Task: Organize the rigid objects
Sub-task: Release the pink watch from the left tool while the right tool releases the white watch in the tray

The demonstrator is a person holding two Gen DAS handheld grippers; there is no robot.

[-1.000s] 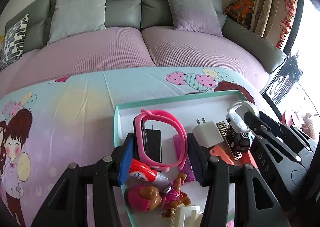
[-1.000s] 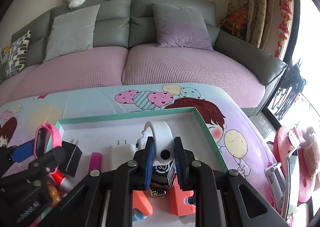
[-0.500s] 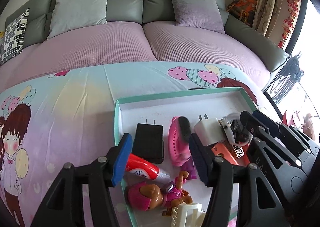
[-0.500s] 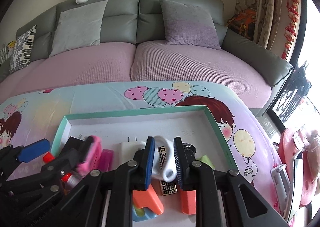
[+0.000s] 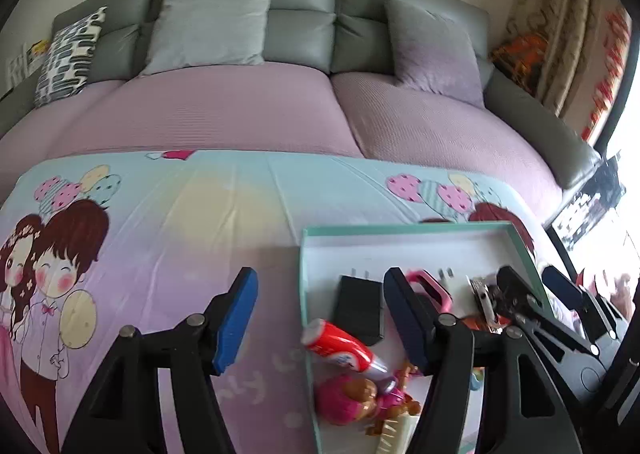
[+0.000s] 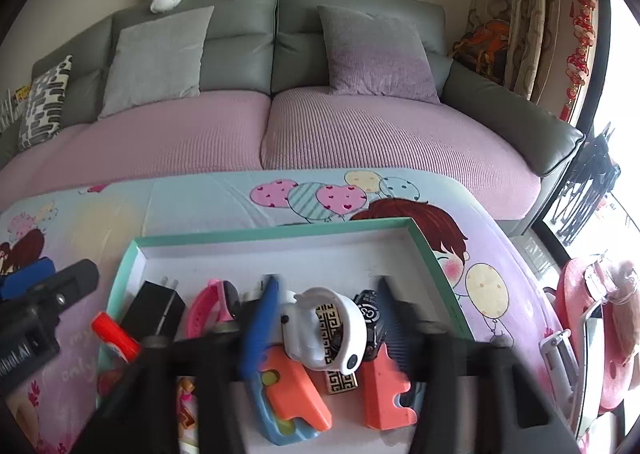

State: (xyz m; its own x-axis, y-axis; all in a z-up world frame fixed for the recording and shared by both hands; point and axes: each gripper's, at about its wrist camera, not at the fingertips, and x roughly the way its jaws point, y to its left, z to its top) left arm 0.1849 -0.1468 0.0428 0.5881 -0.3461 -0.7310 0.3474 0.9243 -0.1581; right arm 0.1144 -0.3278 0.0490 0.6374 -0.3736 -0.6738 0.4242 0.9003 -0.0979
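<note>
A white tray with a teal rim point(image 6: 280, 232) lies on the cartoon tablecloth and holds several small items. My right gripper point(image 6: 326, 322) hangs over it with its jaws opening. A white watch point(image 6: 320, 330) rests between the pads, touching neither, on top of a patterned box point(image 6: 340, 382) and orange toy pieces point(image 6: 296, 386). My left gripper point(image 5: 320, 318) straddles the tray's left rim point(image 5: 304, 294), jaws opening and gripping nothing. A black charger point(image 5: 360, 306) and a red tube point(image 5: 340, 346) lie beneath it. A pink watch point(image 6: 212, 310) lies beside the charger.
A pink dog figure point(image 5: 352, 398) and a black watch point(image 6: 370, 310) also sit in the tray. A grey sofa with purple seat covers point(image 6: 280, 126) stands behind the table. A pink object point(image 6: 592, 334) stands on the floor at the right. Bare tablecloth point(image 5: 180, 234) stretches left of the tray.
My right gripper opened and let go of the white watch, which now rests in the tray. The pink watch left my left gripper, which widened and shifted left over the rim.
</note>
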